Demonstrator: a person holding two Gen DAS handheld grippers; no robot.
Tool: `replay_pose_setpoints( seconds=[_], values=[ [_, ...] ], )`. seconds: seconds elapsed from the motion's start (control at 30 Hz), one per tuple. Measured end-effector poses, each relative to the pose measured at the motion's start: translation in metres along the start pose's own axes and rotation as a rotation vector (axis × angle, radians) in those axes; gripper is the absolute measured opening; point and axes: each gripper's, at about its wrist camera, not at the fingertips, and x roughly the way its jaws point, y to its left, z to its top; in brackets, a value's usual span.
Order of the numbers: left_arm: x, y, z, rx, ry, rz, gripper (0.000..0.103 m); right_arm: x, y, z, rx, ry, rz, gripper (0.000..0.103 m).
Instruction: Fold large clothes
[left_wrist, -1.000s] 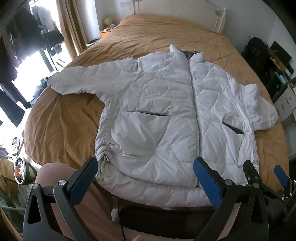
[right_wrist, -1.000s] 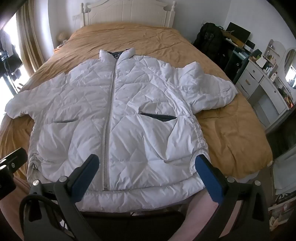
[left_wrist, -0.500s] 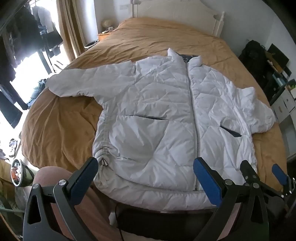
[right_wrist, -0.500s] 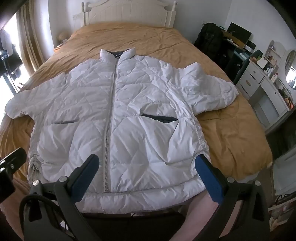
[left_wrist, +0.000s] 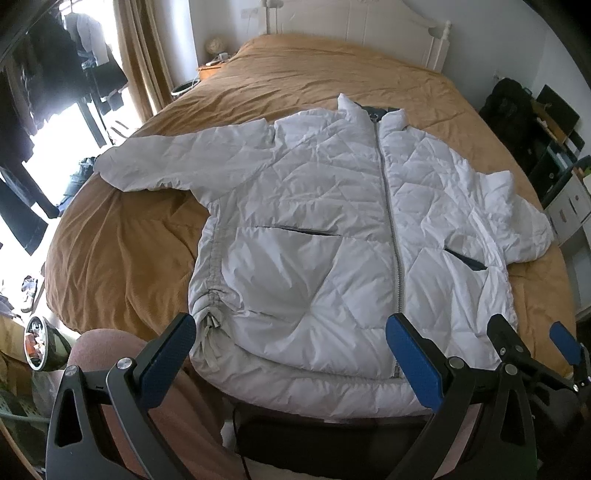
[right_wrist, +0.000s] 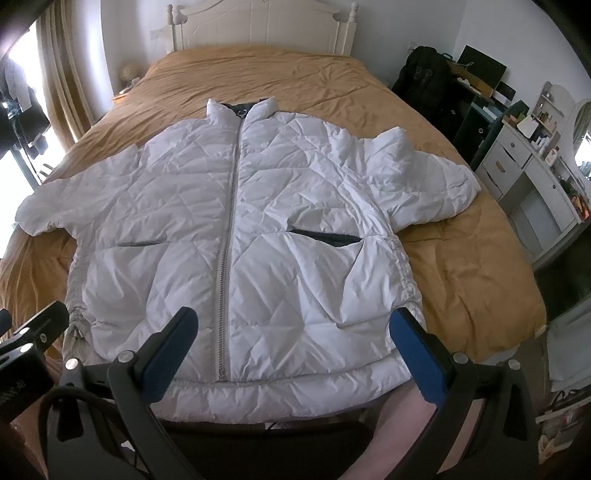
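A white quilted puffer jacket (left_wrist: 325, 229) lies flat and zipped on the bed, front side up, collar toward the headboard, both sleeves spread out; it also shows in the right wrist view (right_wrist: 240, 236). My left gripper (left_wrist: 291, 358) is open and empty, held above the jacket's hem near the foot of the bed. My right gripper (right_wrist: 295, 350) is open and empty, also above the hem. The right gripper's fingers (left_wrist: 502, 339) show at the lower right of the left wrist view.
The bed has an ochre cover (left_wrist: 122, 251) and a white headboard (right_wrist: 258, 26). A white dresser (right_wrist: 528, 173) and dark bags (right_wrist: 424, 77) stand to the right. Curtains and hanging clothes (left_wrist: 66, 74) are to the left. A person's pink-clad legs (left_wrist: 99, 350) are below.
Both grippers have drawn back and risen slightly from the jacket, so it sits a little farther in view. The jacket has not moved and both grippers stayed open.
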Motion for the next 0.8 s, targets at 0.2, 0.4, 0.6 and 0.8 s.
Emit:
replay_pose_setpoints(
  seconds=[0.2,0.4,0.6,0.8],
  values=[
    [0.0018,0.0003,-0.0010,-0.005,0.009,-0.006,0.103,0.0004,0.0010,-0.0003,0.001,0.012,0.013,0.103],
    [0.0048,0.0010,-0.0019,-0.008,0.018,-0.013,0.102,0.0005,0.0001,-0.0003,-0.006,0.023,0.022,0.103],
    [0.0045,0.0018,-0.0028,-0.005,0.013,-0.016,0.103,0.0002,0.0007,-0.0001,-0.009,0.024,0.035,0.103],
    [0.0096,0.0051,-0.0035,-0.017,0.024,-0.011,0.103,0.0017,0.0020,0.0000,-0.016,0.027,0.036,0.103]
  ],
)
